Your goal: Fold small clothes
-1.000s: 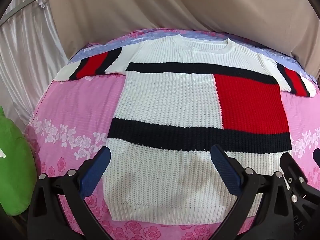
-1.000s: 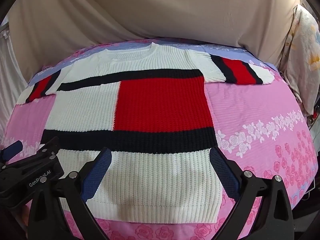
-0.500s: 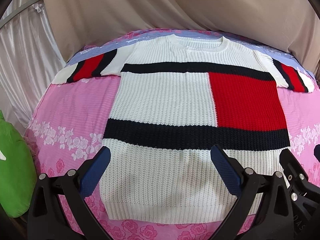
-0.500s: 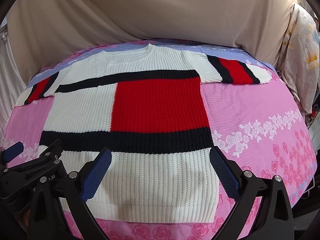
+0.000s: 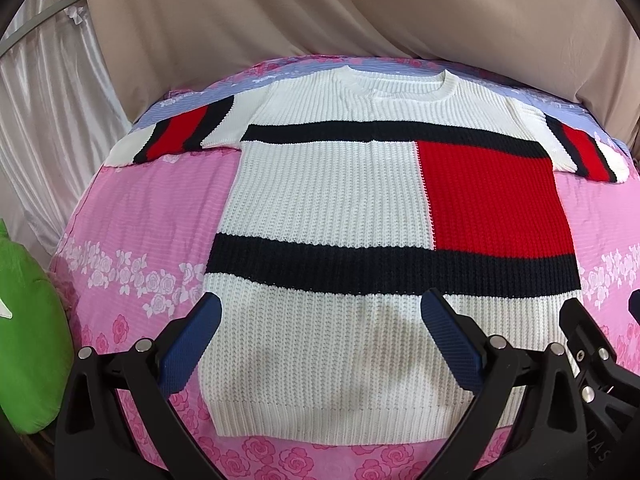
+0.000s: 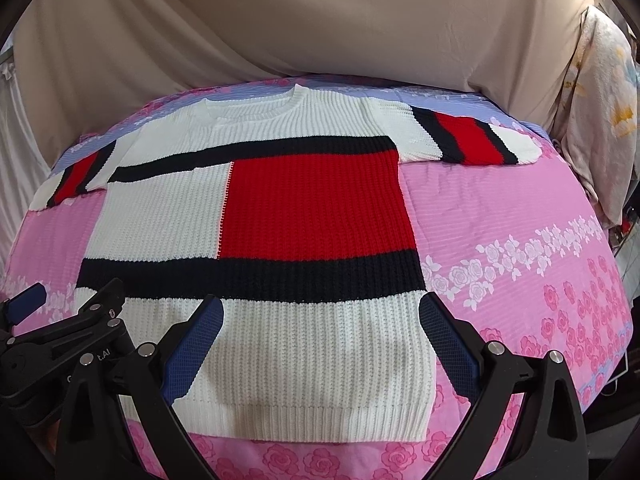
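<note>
Hovering left gripper and right gripper, jaws apart, sweater hem partly hidden.

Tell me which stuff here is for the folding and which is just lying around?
For folding: knitted sweater, left gripper, right gripper.

Just there: pink flowered bedsheet, green cushion, beige drape, pale flowered cloth.

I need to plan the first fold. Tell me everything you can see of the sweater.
The sweater is a chunky ribbed knit, mostly white, with two dark navy horizontal bands, a red block between them on one side, and red-and-navy stripes on each short sleeve. It has a round neck and a ribbed hem. It lies flat and unfolded, sleeves spread outward, hem nearest the cameras, on the pink floral bedsheet. Both grippers hover open over the hem; neither visibly holds it.
</note>
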The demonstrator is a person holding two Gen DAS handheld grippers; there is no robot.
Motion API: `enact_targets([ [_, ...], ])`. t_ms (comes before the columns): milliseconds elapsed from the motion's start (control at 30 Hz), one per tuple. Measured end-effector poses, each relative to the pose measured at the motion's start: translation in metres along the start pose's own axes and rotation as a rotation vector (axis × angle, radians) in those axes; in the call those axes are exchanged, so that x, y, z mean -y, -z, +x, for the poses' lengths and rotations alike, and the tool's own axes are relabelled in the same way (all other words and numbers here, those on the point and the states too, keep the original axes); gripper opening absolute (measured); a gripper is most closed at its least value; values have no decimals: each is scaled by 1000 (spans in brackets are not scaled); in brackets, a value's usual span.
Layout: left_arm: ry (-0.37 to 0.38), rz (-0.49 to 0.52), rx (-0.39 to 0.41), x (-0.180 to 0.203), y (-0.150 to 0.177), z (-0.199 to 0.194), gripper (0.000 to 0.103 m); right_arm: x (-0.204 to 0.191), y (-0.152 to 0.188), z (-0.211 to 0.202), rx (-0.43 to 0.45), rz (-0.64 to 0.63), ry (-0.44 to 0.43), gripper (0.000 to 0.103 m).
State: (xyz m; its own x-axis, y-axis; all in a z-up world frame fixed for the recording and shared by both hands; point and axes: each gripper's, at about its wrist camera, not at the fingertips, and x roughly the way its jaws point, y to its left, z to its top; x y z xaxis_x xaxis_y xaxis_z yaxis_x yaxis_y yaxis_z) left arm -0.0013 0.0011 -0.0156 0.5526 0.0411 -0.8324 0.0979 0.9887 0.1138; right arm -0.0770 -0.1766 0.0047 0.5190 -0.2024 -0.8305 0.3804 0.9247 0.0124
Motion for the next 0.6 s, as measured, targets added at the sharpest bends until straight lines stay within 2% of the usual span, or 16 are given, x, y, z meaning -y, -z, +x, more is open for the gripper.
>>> enact_targets([
  [600,-4,1,1,1,2,0,97,-1,-1,1,-1,-1,0,97],
])
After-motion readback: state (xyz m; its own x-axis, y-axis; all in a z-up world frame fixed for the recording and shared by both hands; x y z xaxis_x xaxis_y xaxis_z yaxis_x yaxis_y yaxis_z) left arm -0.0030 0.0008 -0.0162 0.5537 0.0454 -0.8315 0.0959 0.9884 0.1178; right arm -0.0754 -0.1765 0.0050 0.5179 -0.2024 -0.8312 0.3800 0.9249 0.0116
